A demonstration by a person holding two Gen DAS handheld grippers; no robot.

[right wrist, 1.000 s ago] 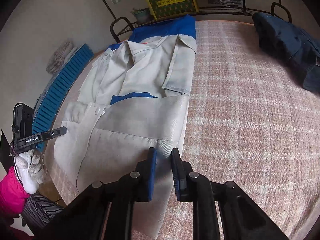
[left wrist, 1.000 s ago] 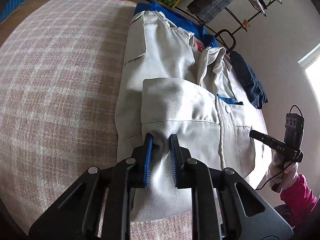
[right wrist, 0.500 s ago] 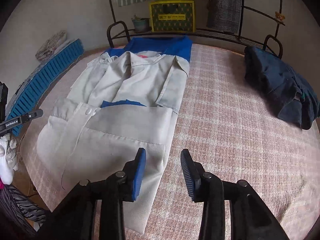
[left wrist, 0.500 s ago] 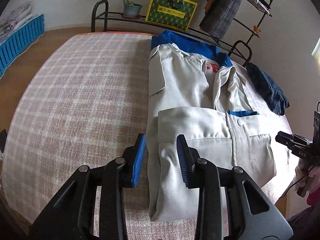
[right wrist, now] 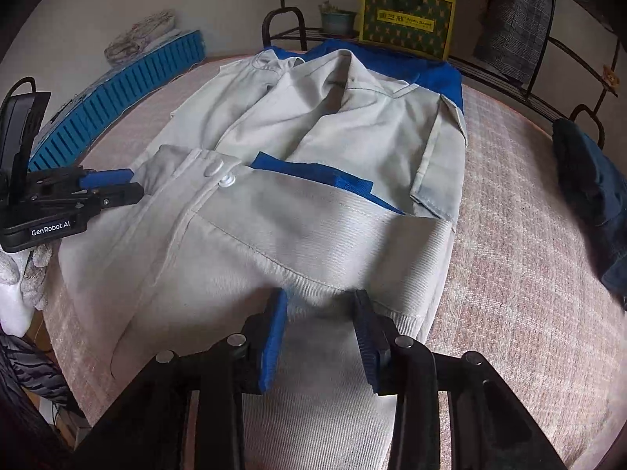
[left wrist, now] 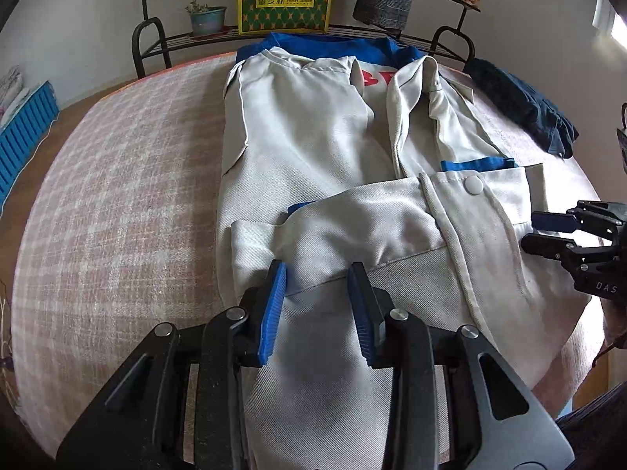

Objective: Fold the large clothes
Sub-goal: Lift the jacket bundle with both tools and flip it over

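A light grey work jacket (left wrist: pixel 313 149) with blue trim lies on the pink plaid surface (left wrist: pixel 117 196), its lower part folded up over the chest. My left gripper (left wrist: pixel 317 274) hovers low over the left part of that fold; its jaws are opening and a soft ridge of cloth lies between the blue pads (left wrist: pixel 274 305) without being pinched. My right gripper (right wrist: pixel 320 299) stands open over the right part of the fold, cloth under it and untouched by the pads. Each gripper shows in the other's view: the right gripper (left wrist: pixel 548 231), the left gripper (right wrist: pixel 121 186).
A dark navy garment (right wrist: pixel 591 180) lies bunched at the right side of the surface. Behind stands a black metal rack (left wrist: pixel 149 39) with a yellow-green box (left wrist: pixel 286 0) and a potted plant (left wrist: pixel 207 17). A blue slatted crate (right wrist: pixel 117 94) sits at the left. A white-gloved hand (right wrist: pixel 19 274) holds the left gripper.
Both grippers were shut on the jacket's folded hem a second ago. They have let it go, opened, and shifted inward over the fold, which now lies flat on the chest.
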